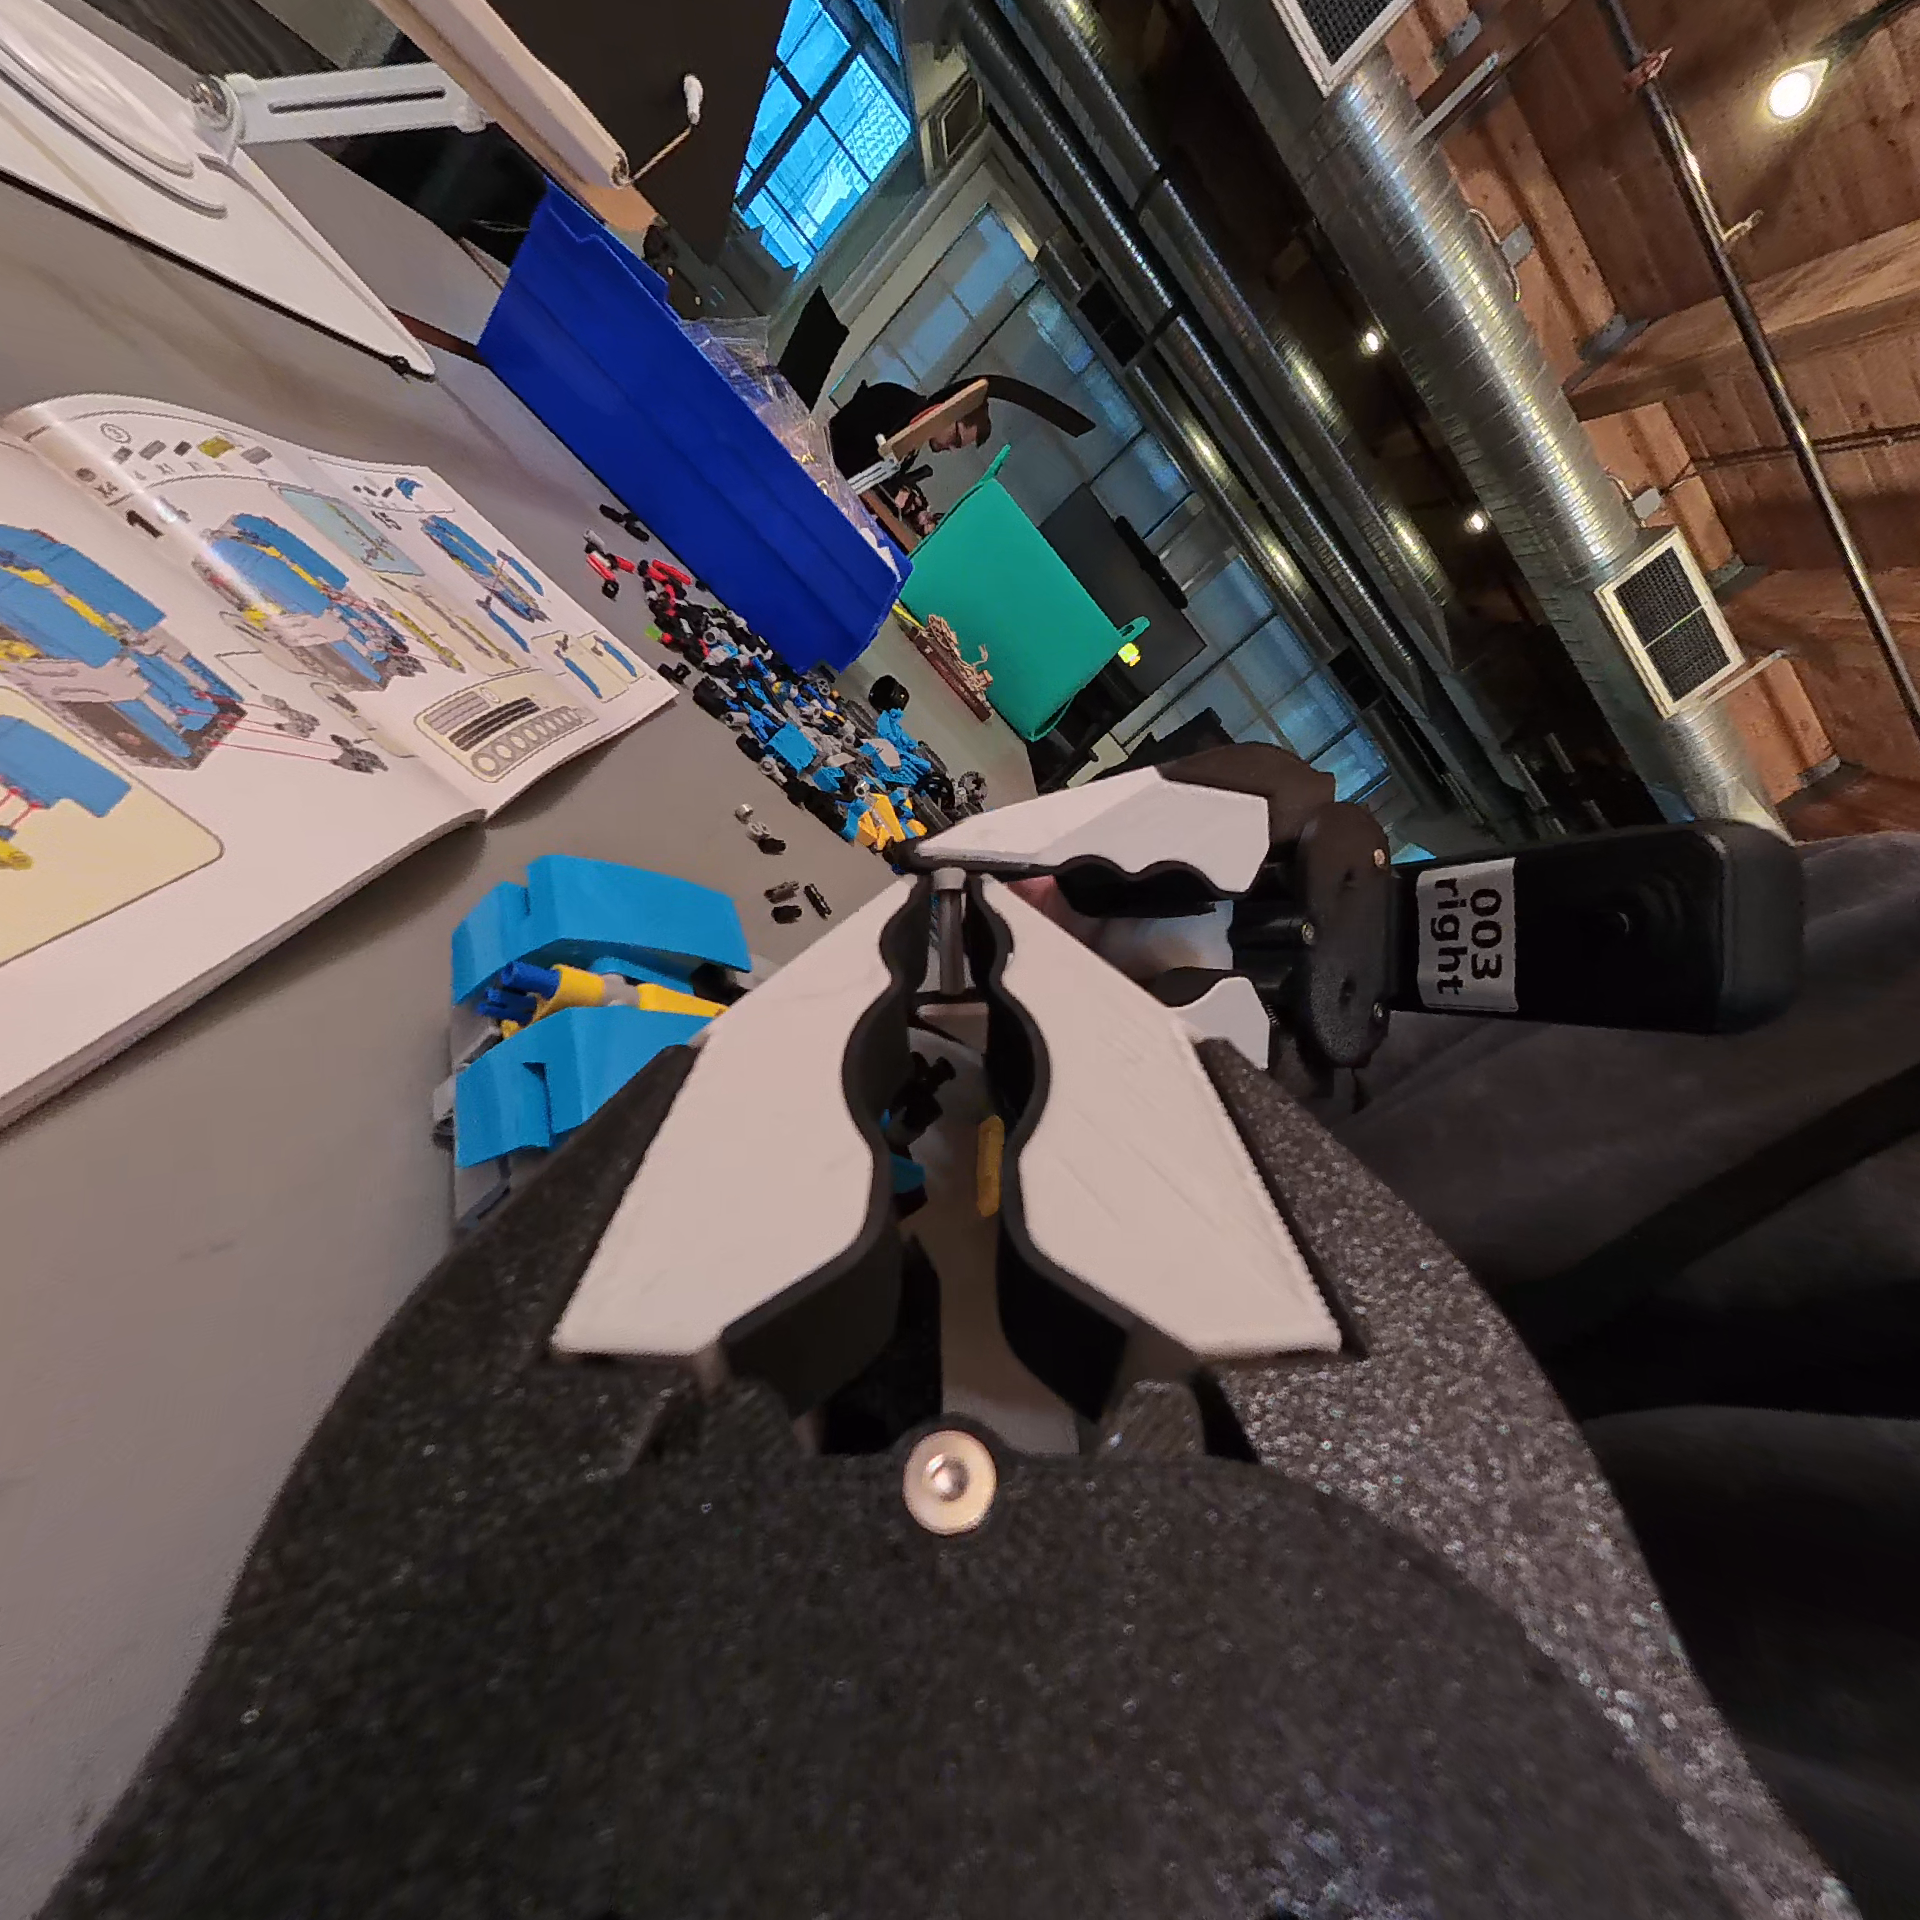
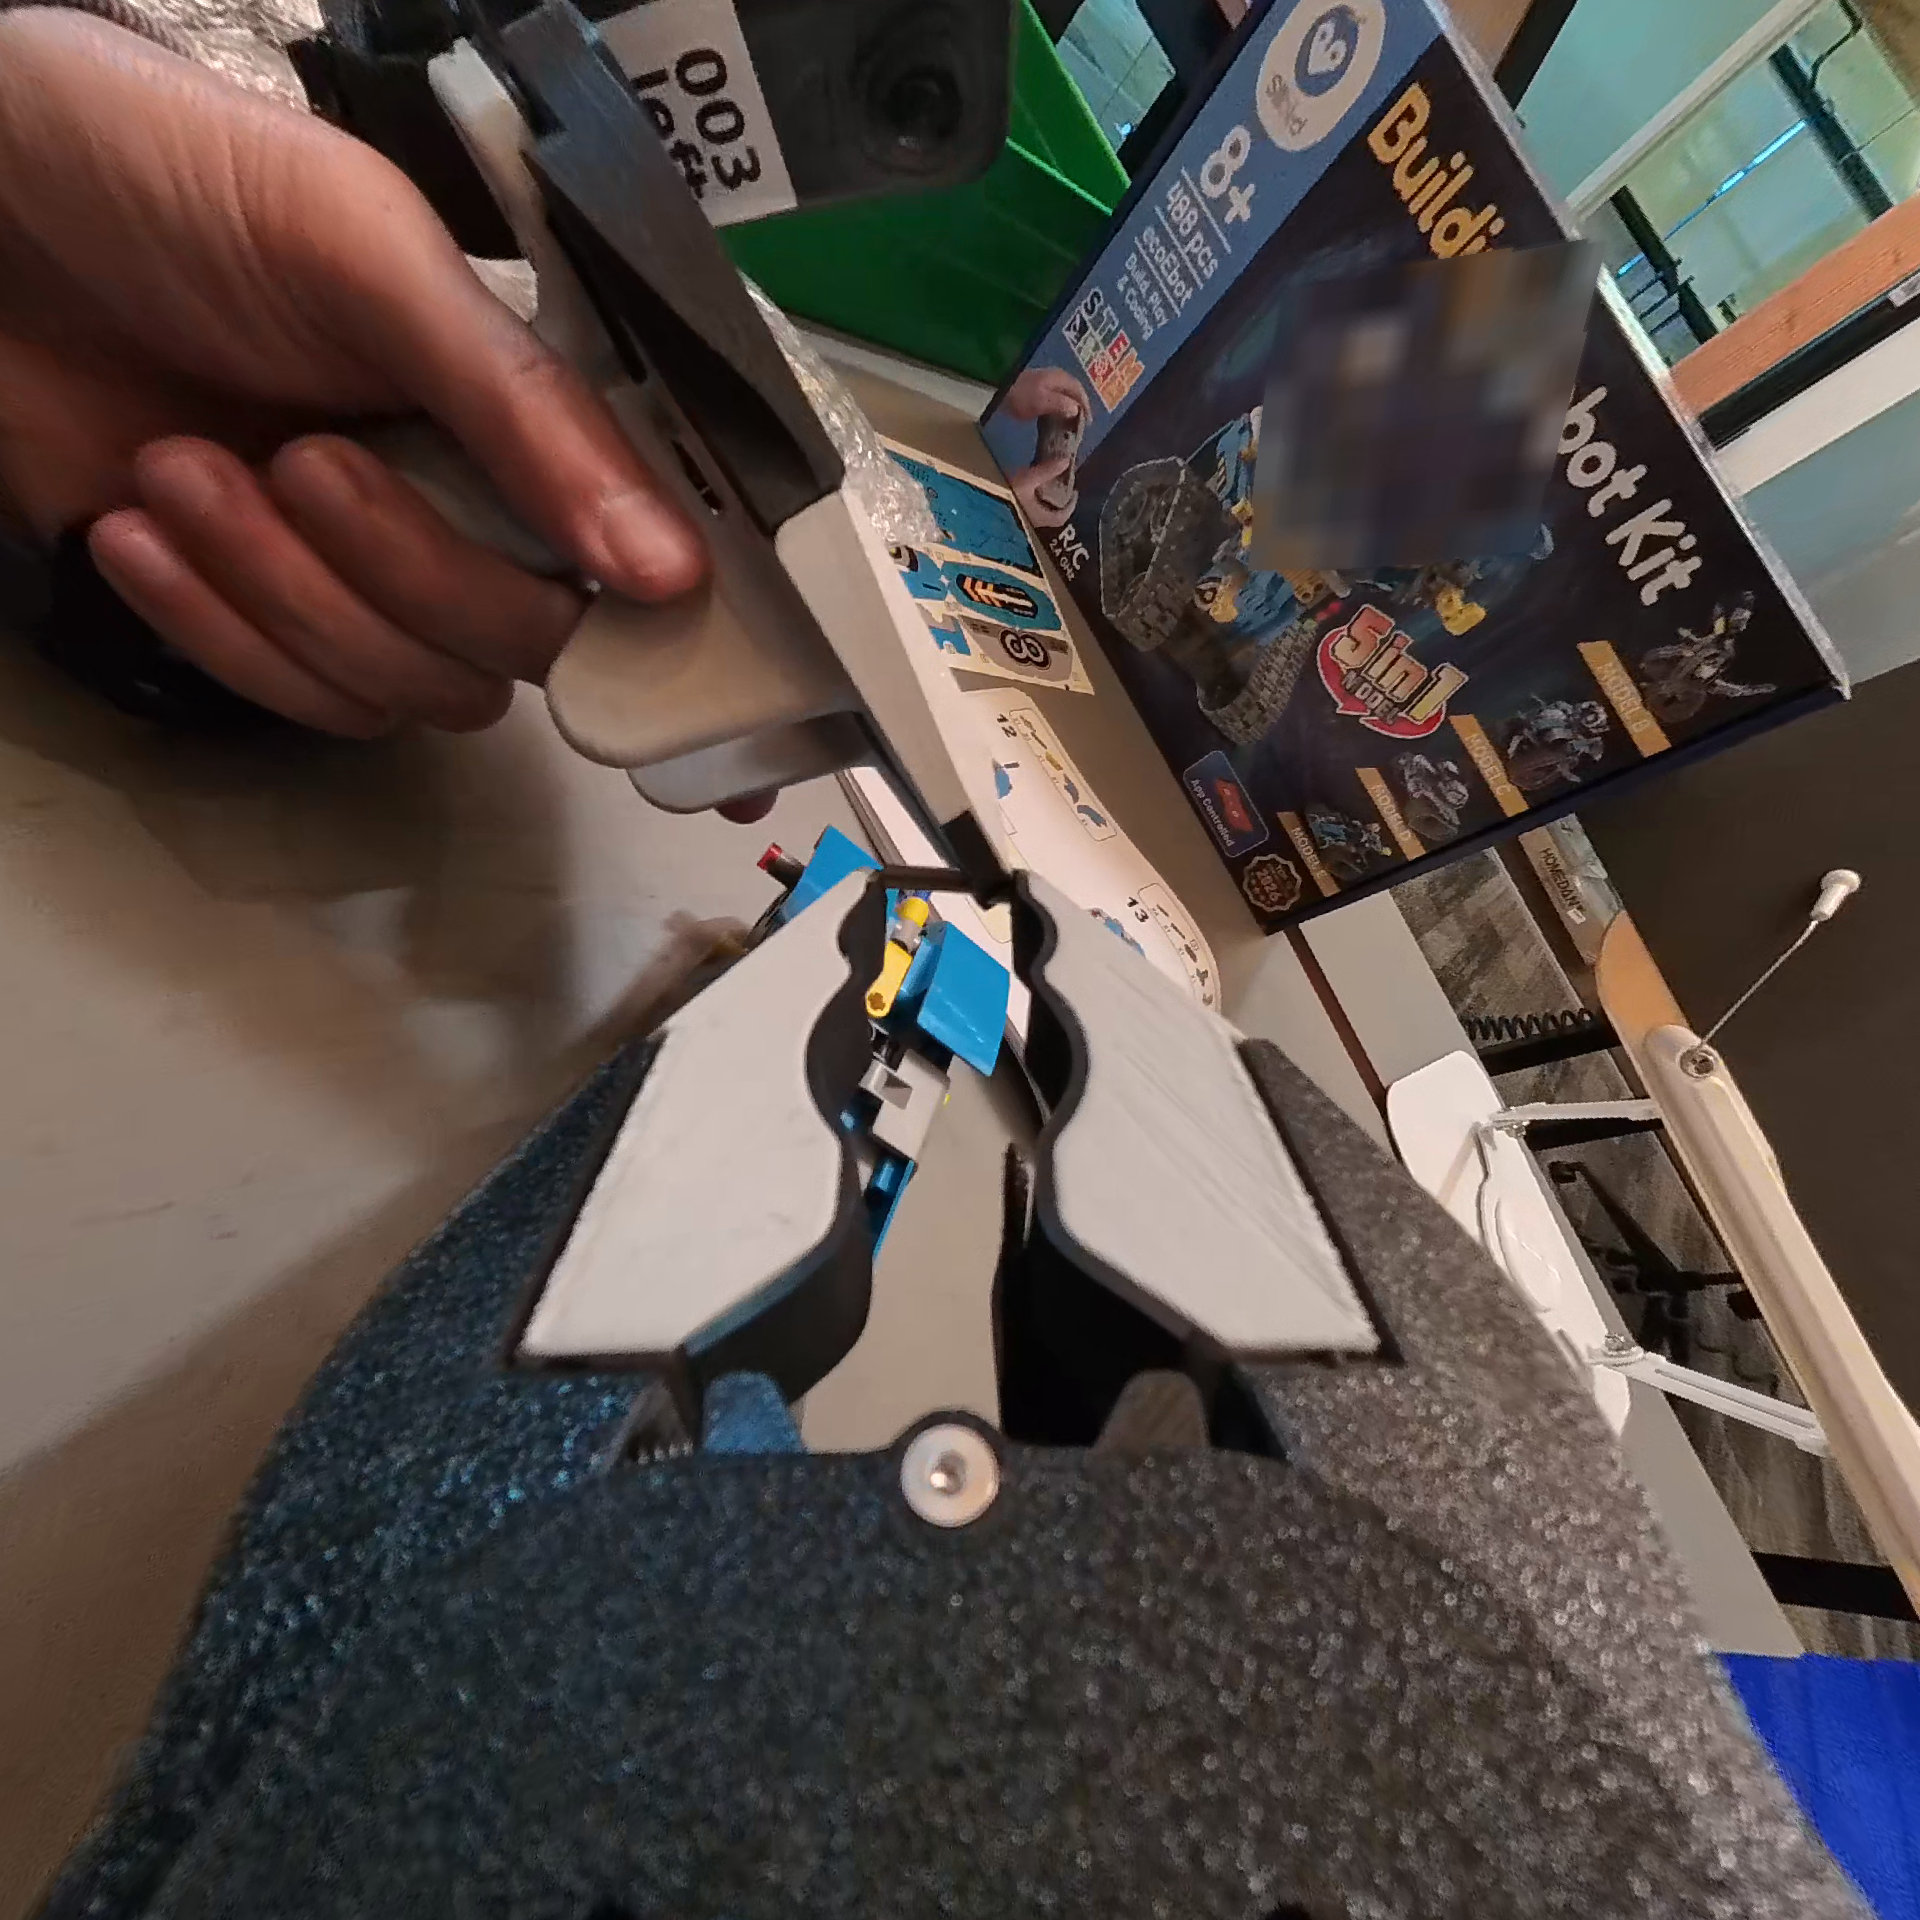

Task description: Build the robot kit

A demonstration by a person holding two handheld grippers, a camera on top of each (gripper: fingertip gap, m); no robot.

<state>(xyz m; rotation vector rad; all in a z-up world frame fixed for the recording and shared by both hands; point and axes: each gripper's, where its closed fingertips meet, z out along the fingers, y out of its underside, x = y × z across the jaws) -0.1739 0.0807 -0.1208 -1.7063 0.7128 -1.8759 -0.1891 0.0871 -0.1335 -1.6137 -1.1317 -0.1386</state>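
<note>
A thin grey pin (image 1: 948,935) is pinched by the nearly closed left tongs (image 1: 940,883), a black rod (image 2: 930,876) by the right tongs (image 2: 940,883), both just above the half-built blue model (image 1: 582,997) beside the booklet (image 1: 260,665).

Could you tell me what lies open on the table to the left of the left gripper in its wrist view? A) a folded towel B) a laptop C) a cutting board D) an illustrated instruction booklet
D: an instruction booklet lies open beside the blue model.
</note>
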